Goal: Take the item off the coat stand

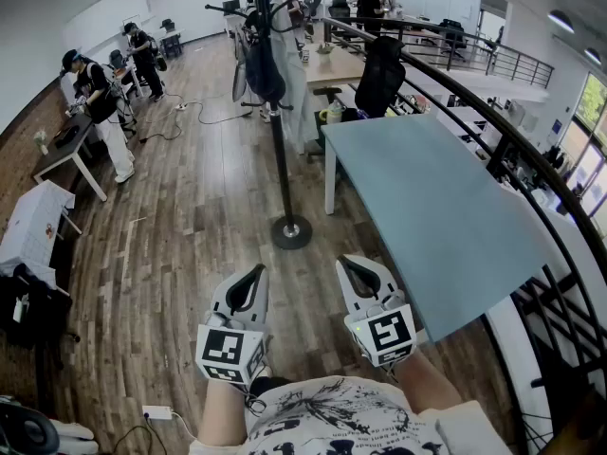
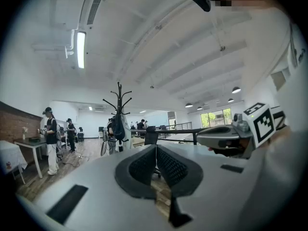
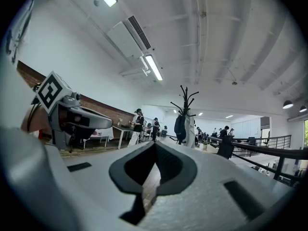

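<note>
A black coat stand [image 1: 281, 150] rises from a round base [image 1: 291, 231] on the wooden floor, straight ahead of me. High on its hooks hang a dark bag [image 1: 265, 70] and a pale garment [image 1: 294, 76]. Both grippers are held low and near my body, well short of the stand. My left gripper [image 1: 258, 272] is shut with nothing in it, and so is my right gripper [image 1: 347, 263]. The stand [image 2: 119, 110] with the bag [image 2: 118, 129] shows far off in the left gripper view. In the right gripper view the bag [image 3: 180, 127] hangs beyond the closed tips.
A long blue-grey table [image 1: 427, 197] stands to the right of the stand, with a black railing [image 1: 517, 145] behind it. A dark chair [image 1: 380, 74] sits at its far end. People work at a desk [image 1: 66, 154] on the left. A white box [image 1: 33, 226] lies nearer.
</note>
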